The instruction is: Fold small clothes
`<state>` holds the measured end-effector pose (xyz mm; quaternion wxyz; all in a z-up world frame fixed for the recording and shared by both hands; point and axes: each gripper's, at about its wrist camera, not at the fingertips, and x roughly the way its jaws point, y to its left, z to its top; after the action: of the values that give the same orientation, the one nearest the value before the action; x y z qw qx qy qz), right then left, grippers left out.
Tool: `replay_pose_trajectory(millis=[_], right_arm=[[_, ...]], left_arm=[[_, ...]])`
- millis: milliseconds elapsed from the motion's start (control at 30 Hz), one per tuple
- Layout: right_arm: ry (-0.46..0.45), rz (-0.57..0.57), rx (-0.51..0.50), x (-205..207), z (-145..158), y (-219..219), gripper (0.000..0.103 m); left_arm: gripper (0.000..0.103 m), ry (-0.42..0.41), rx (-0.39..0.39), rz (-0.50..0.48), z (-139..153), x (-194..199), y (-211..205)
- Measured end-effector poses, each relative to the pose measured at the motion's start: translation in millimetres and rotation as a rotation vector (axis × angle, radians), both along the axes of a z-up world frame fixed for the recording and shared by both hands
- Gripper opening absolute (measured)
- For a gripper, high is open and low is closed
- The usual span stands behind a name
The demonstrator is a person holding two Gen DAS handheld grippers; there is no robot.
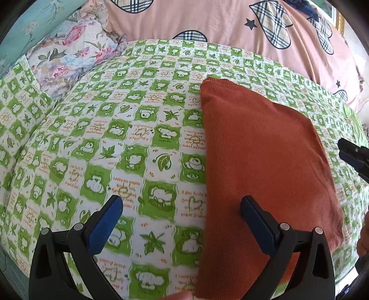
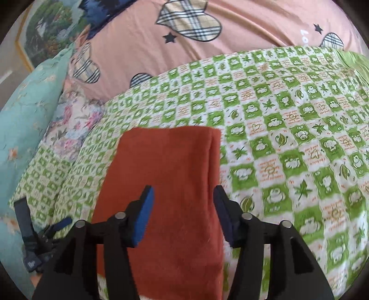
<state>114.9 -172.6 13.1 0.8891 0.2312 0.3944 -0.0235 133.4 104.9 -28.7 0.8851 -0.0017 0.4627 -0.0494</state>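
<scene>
Rust-orange garment (image 1: 265, 157) lay on the bed (image 1: 129, 129), already folded into a long narrow slab with one doubled edge along its right side in the right wrist view. Judged step: between folds, the lengthwise folding done, a crosswise fold likely still to come.

Left tool (image 1: 182, 221): jaws spread wide, nothing between the pads; one pad hung over the garment's left edge, the other over bare sheet. Right tool (image 2: 182, 214): jaws spread, hovering over the near half of the garment, pads not pressing on it; no cloth pinched.

Next move, as judged: bring both tools to the near end corners, pinch through all layers, carry that end over to the far end. Risk is the layers sliding apart if only the top one is caught.

Materials: garment a soft, slightly fuzzy knit, matte, thick enough to hold a crisp edge. Bed sheet thin cotton, green-and-white check with cartoon animals and leaves, slightly wrinkled. Behind it a pink quilt (image 1: 207, 20) with plaid hearts, puffy; a floral pillow (image 1: 73, 53) with frilled edge at the left
</scene>
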Motion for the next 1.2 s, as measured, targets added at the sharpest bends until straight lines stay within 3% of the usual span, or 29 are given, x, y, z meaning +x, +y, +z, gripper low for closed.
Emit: replay_pose_trajectory(millis=[200, 367, 633, 833, 1200], right_arm=[[0.004, 0.106, -0.05, -34.4, 10.1, 29.2, 0.082], [-0.002, 0.19, -0.105, -62.8, 17.8, 47.0, 0.092], [0.032, 0.27, -0.115, -92.0, 6.9, 63.8, 0.096], [0.066, 0.272, -0.145, -97.7, -0.7, 66.1, 0.096], [0.071, 0.285, -0.172, -102.7, 11.9, 73.0, 0.097]], left_arm=[[0.102, -0.035, 0.014, 0.0, 19.8, -27.1, -0.7], [0.102, -0.08, 0.055, -0.026, 38.0, -50.0, -4.7], [0.102, -0.103, 0.09, -0.077, 52.0, -84.9, -13.3], [0.102, -0.087, 0.135, -0.096, 46.6, -93.8, -22.3], [0.102, -0.095, 0.145, -0.1, 55.3, -102.1, -20.9]])
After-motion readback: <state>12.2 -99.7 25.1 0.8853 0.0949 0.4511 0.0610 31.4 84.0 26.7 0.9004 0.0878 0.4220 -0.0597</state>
